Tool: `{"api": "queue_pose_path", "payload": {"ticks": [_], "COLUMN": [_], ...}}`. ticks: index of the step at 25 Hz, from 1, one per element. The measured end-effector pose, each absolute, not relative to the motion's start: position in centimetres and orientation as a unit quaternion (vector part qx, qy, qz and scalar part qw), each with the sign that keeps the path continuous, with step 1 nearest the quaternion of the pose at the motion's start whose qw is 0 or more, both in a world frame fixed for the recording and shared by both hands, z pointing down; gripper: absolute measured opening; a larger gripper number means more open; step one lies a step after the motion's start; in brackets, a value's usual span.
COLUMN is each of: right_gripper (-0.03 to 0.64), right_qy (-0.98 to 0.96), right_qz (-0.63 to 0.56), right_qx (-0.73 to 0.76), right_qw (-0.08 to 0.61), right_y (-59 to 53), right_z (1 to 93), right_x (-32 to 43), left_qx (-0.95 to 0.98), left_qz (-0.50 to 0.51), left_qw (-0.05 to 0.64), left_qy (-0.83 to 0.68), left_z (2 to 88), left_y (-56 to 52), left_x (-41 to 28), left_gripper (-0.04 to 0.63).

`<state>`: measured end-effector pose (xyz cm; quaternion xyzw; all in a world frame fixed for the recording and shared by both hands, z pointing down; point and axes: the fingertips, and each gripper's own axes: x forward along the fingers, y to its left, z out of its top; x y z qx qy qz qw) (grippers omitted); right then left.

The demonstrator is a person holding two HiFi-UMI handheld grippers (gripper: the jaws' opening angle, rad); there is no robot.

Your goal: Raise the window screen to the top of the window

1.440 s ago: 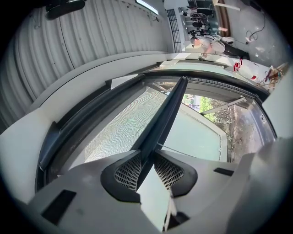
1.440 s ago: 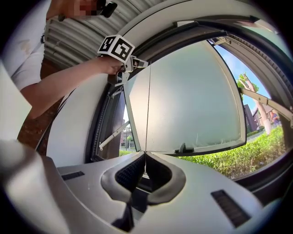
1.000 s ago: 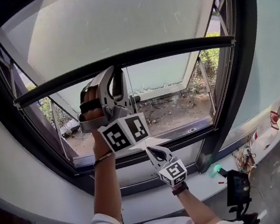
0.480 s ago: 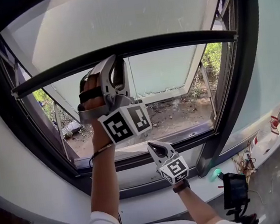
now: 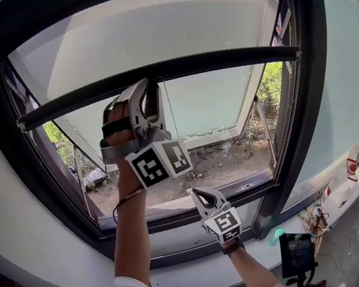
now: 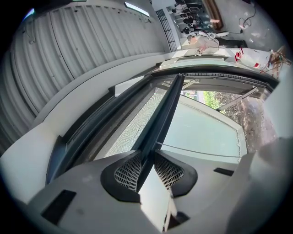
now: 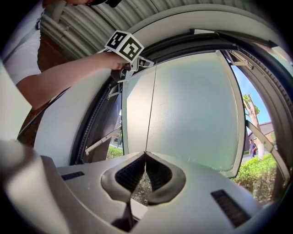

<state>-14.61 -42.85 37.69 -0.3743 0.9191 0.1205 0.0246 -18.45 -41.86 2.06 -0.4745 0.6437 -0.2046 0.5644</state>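
The window screen's pale mesh (image 5: pixel 152 31) ends in a black bottom bar (image 5: pixel 221 60) that crosses the window about a third of the way down. My left gripper (image 5: pixel 149 88) is shut on this bar near its left part. In the left gripper view the bar (image 6: pixel 167 105) runs between the two pads (image 6: pixel 128 171) of my left gripper (image 6: pixel 147 155). Lower down, above the sill, my right gripper (image 5: pixel 194 193) is shut on a thin pull cord (image 7: pixel 151 105). The cord runs from my right gripper (image 7: pixel 145 155) up to the bar beside the left gripper's marker cube (image 7: pixel 124 45).
Black window frame (image 5: pixel 308 122) surrounds the opening. A frosted glass sash (image 5: pixel 220 101) is pushed outward, with dirt ground and greenery beyond. White sill (image 5: pixel 179 238) lies below. At the lower right stand a dark device on a stand (image 5: pixel 292 252) and a red-and-white bottle (image 5: pixel 352 166).
Both grippers have gone upward, and the black bar has risen with the left one. The open gap under the bar has grown.
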Motion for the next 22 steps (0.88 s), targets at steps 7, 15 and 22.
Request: {"api": "queue_pose_path", "payload": {"ticks": [7, 15, 22], "right_gripper": [0.006, 0.006, 0.006], "right_qy": [0.916, 0.914, 0.913], "right_qz": [0.142, 0.161, 0.192], "right_qx": [-0.375, -0.368, -0.355], "right_qw": [0.034, 0.058, 0.065], "right_y": [-42.9, -42.1, -40.5], "right_z": [34.5, 30.3, 27.1], "right_x": [-14.6, -15.2, -15.5], "left_qx": [-0.456, -0.428, -0.423], "left_qz": [-0.201, -0.213, -0.205], "left_qw": [0.581, 0.6, 0.613], "left_qy": [0.644, 0.642, 0.635], "left_z": [-1.0, -4.9, -7.8], "left_y": [-41.5, -41.7, -41.2], "left_x": [-18.5, -18.7, -18.6], "left_gripper": [0.064, 0.064, 0.064]}}
